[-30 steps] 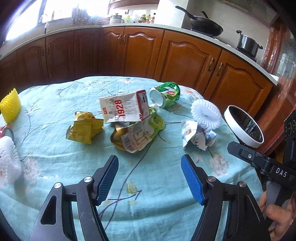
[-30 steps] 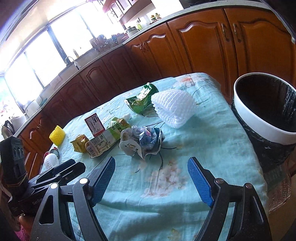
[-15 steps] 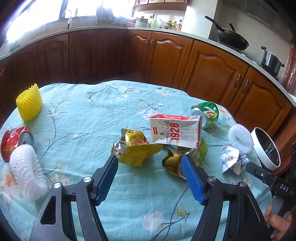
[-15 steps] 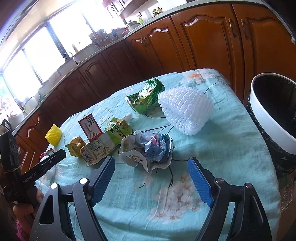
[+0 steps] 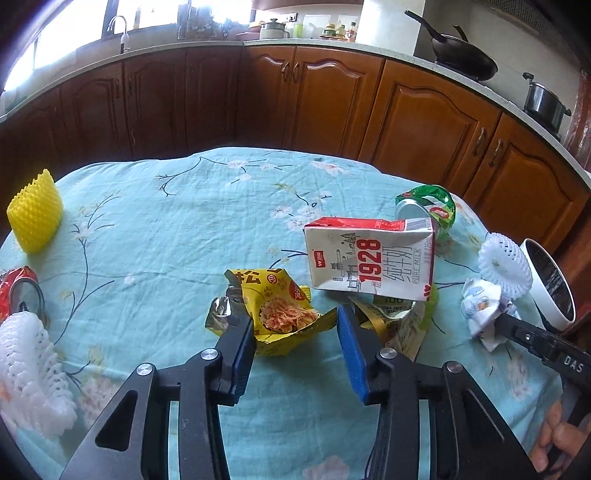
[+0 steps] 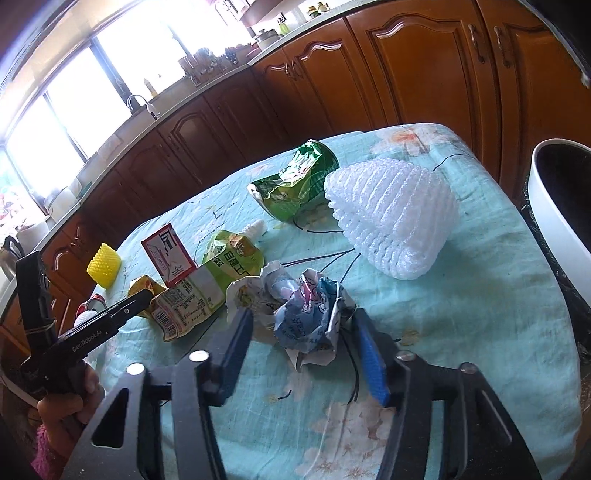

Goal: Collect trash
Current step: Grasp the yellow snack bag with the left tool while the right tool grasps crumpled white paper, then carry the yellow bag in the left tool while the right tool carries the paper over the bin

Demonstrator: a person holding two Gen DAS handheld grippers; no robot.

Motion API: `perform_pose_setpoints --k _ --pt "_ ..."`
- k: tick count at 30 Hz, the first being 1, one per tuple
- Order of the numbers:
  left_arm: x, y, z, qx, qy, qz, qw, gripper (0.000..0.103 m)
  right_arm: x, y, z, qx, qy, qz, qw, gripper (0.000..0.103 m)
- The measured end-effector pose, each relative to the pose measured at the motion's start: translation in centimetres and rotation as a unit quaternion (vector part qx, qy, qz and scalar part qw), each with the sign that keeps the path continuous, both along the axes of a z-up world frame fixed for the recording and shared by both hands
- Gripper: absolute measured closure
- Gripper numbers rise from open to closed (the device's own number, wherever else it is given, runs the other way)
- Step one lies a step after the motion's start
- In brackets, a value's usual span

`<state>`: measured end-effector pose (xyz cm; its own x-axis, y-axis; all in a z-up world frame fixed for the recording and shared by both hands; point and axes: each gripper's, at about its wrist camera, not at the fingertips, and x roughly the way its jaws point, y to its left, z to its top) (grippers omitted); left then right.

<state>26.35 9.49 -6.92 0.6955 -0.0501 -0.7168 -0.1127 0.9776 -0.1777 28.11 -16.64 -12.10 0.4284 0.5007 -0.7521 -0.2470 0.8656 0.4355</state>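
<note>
Trash litters worktop (image 5: 155,236), both tools staged for pickup. Left hand-held gripper (image 5: 295,328) is spread wide, jaws straddling yellow snack wrapper (image 5: 280,310), not yet clenched. Right hand-held gripper (image 6: 304,332) is likewise released, bracketing crumpled paper wad (image 6: 299,306). Milk carton (image 5: 369,262) lies at 1 o'clock of the wrapper, green can (image 5: 424,206) behind it. Bin (image 6: 561,206) sits off the worktop edge at 2 o'clock of the wad, probably the drop point.

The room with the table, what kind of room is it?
Most likely a home kitchen: a wok and a pot sit on the stove, a sink tap stands by the window, and wooden cabinets run along the counter.
</note>
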Motion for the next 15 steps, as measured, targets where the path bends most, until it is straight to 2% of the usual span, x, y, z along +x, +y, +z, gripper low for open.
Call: perform_pose_setpoints --k 3,4,10,15 --pt "-0.8 -0.3 0.4 -0.005 -0.006 -0.008 0.9999 0.062 -0.5 0.3 0.0 -0.009 -0.002 0.004 1.000 0.082" --pt "-1.1 -0.5 0.6 -0.005 -0.009 -0.011 0.9999 0.063 -0.7 0.2 0.1 -0.010 -0.003 0.004 1.000 0.088" --pt "-3.0 -1.9 2.7 -0.014 -0.036 -0.031 0.9988 0.063 -1.6 -0.8 0.8 -0.005 -0.011 0.001 1.000 0.089" --pt "-3.1 -4.0 3.4 -0.016 -0.042 -0.057 0.9973 0.063 -2.0 -2.2 1.4 0.001 -0.017 -0.010 1.000 0.089"
